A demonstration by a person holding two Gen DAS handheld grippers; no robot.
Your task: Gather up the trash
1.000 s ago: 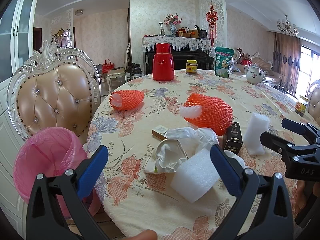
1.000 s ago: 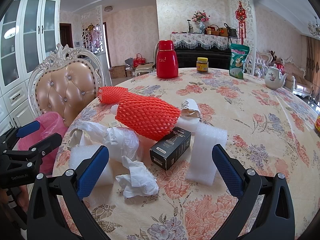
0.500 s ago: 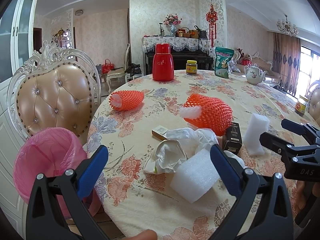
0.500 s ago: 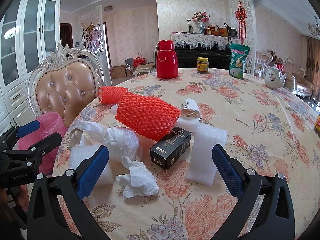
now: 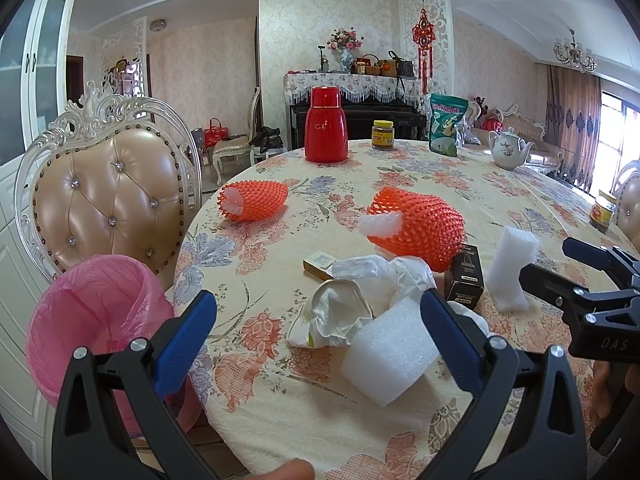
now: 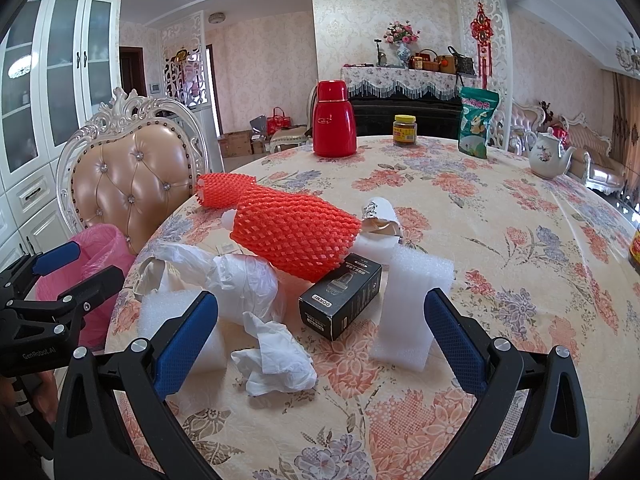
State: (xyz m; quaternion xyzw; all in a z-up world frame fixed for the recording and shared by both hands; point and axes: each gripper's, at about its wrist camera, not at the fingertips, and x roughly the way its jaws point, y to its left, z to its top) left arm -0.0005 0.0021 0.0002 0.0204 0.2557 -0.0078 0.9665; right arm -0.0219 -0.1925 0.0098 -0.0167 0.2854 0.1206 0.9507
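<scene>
Held both grippers low over the near edge of the floral-clothed surface [image 6: 500,216], empty. Kept the left gripper [image 5: 318,332] with blue-padded fingers [image 5: 186,340] wide apart, aimed at a white foam block [image 5: 390,356] lying just ahead. Kept the right gripper [image 6: 320,330] likewise spread wide, clamping nothing, facing a crumpled tissue [image 6: 276,364] and a black carton [image 6: 340,300]. Found the trash heaped together near that edge: crumpled white wrapping [image 6: 236,276], a large red foam net sleeve [image 6: 296,232] resting against the black carton, an upright foam slab [image 6: 412,304] just beside the carton, a small flat box [image 5: 319,265] behind the wrapping. Noted a second red net sleeve [image 5: 252,200] lying apart, farther toward the chair side. Saw a bin lined with a pink bag [image 5: 92,320] standing off the surface's edge, just in front of a tufted tan chair [image 5: 108,196]. Spotted, well apart at the far side, a red thermos [image 5: 326,126], a yellow-lidded jar [image 5: 383,135], a green snack pouch [image 5: 446,124] and a white teapot [image 5: 508,148].
</scene>
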